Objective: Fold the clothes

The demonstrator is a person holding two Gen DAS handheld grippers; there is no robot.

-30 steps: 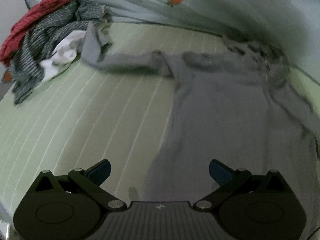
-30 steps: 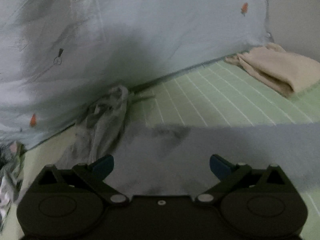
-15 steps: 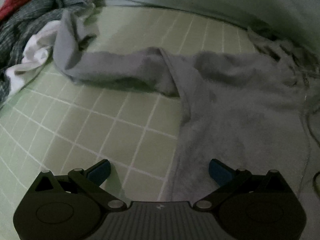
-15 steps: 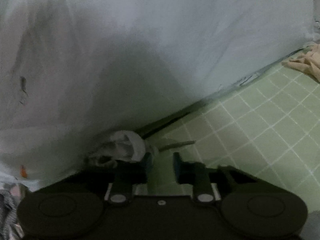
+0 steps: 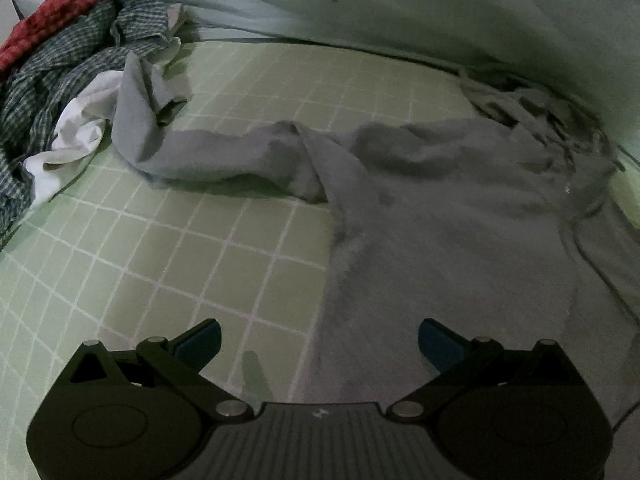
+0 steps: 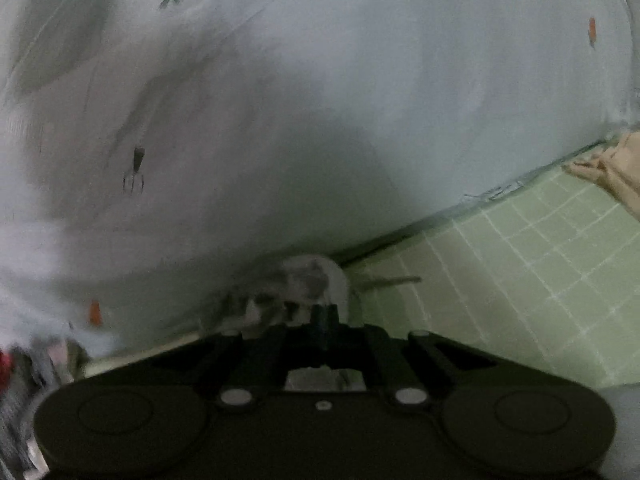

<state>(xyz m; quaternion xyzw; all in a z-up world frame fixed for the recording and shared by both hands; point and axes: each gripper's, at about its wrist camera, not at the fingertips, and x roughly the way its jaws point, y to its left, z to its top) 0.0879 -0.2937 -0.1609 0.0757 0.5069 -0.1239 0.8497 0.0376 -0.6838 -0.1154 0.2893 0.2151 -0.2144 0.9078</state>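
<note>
A grey long-sleeved top (image 5: 440,216) lies spread on the green checked sheet (image 5: 200,248), one sleeve (image 5: 208,156) stretched to the left. My left gripper (image 5: 318,338) is open and empty, hovering over the top's left edge. My right gripper (image 6: 323,316) is shut on a bunched part of the grey top (image 6: 308,280) close to the pale quilt; how much cloth sits between the fingers is hidden.
A pile of checked, red and white clothes (image 5: 60,64) lies at the far left. A pale blue quilt with carrot prints (image 6: 320,100) rises along the back. A beige folded garment (image 6: 616,176) lies at the right on the sheet.
My right gripper went from wide open to shut on the bunched grey cloth. My left gripper advanced over the top, then drew back a little, staying open.
</note>
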